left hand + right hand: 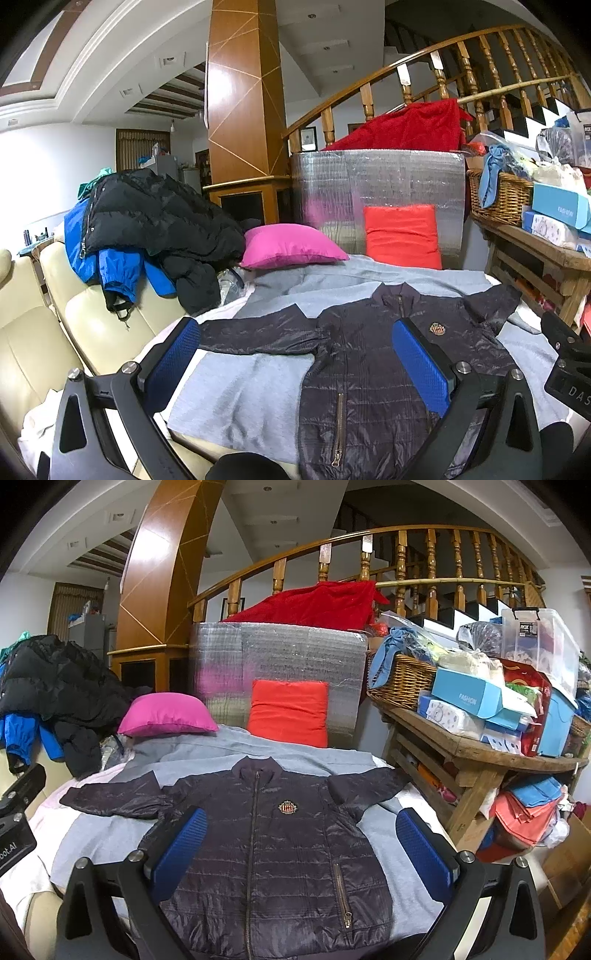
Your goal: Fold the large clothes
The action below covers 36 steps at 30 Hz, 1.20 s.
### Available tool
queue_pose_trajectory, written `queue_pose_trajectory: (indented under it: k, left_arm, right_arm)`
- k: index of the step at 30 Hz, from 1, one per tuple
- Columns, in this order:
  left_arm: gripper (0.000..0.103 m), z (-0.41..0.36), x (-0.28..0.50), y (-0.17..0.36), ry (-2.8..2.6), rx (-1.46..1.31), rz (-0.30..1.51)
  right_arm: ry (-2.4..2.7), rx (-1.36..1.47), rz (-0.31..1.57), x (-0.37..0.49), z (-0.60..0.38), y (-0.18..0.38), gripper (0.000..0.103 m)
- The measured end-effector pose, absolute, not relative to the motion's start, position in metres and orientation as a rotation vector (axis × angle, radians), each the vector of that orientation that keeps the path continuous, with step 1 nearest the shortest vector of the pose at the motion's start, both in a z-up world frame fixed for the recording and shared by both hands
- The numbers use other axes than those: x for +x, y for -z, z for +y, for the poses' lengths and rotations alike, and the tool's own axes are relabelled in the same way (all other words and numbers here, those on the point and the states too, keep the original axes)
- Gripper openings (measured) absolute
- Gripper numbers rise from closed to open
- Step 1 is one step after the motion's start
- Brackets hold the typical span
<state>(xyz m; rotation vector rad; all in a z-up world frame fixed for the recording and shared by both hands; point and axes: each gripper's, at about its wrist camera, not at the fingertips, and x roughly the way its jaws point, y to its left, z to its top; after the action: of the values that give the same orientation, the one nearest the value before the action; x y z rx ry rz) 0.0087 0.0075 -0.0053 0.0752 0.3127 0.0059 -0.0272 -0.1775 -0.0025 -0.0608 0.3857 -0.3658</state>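
A dark quilted zip jacket [280, 834] with a crest badge lies flat, front up, on a grey blanket [96, 834], sleeves spread to both sides. It also shows in the left wrist view [369, 362]. My left gripper [295, 354] is open and empty, hovering above the jacket's left side and left sleeve. My right gripper [303, 845] is open and empty, hovering over the jacket's lower body. The right gripper's body shows at the right edge of the left wrist view [569, 369].
A pink pillow [166, 716] and a red pillow [288, 716] lie beyond the jacket, against a silver foil panel [280, 653]. A pile of black and blue coats [147, 229] sits on the cream sofa [55, 332] at left. A cluttered wooden bench [480, 746] stands at right.
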Motion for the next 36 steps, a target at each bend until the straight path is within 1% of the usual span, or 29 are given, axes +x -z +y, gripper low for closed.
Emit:
queue_pose_trajectory:
  k: [8,12,14,17,19,21,25,30,32,35,36]
  left_arm:
    - [0.103,-0.006,0.045,0.025,0.008,0.082,0.375]
    - [0.103,-0.019,0.084,0.044,0.028,0.093,0.444]
    - [0.103,-0.026,0.117,0.062,0.075,0.083,0.511]
    - [0.103,-0.039,0.166,0.099,0.116,0.063,0.639]
    - [0.103,-0.049,0.207,0.133,0.107,0.056,0.732]
    - [0.103,-0.055,0.232,0.158,0.073,0.051,0.762]
    - [0.103,-0.065,0.276,0.186,0.022,0.001,0.761]
    - [0.103,-0.078,0.294,0.194,-0.010,0.011,0.661]
    - [0.103,-0.084,0.303,0.201,-0.019,0.044,0.671]
    - [0.103,-0.092,0.312,0.206,-0.006,0.076,0.676]
    - [0.103,-0.095,0.313,0.207,-0.011,0.092,0.670]
  right_arm:
    - [0.378,-0.071,0.447,0.002,-0.193,0.022,0.103]
    - [0.396,-0.065,0.496,0.030,-0.214,0.038,0.103]
    - [0.394,-0.046,0.524,0.046,-0.232,0.047,0.103]
    - [0.403,0.007,0.566,0.080,-0.279,0.071,0.103]
    - [0.400,0.077,0.587,0.104,-0.323,0.092,0.103]
    - [0.406,0.158,0.602,0.127,-0.378,0.114,0.103]
    - [0.415,0.338,0.557,0.161,-0.488,0.144,0.103]
    - [0.389,0.620,0.542,0.221,-0.612,0.181,0.103]
    - [0.357,0.730,0.537,0.243,-0.643,0.196,0.103]
    - [0.359,0.918,0.507,0.268,-0.690,0.225,0.101]
    - [0.370,0.958,0.499,0.273,-0.702,0.234,0.097]
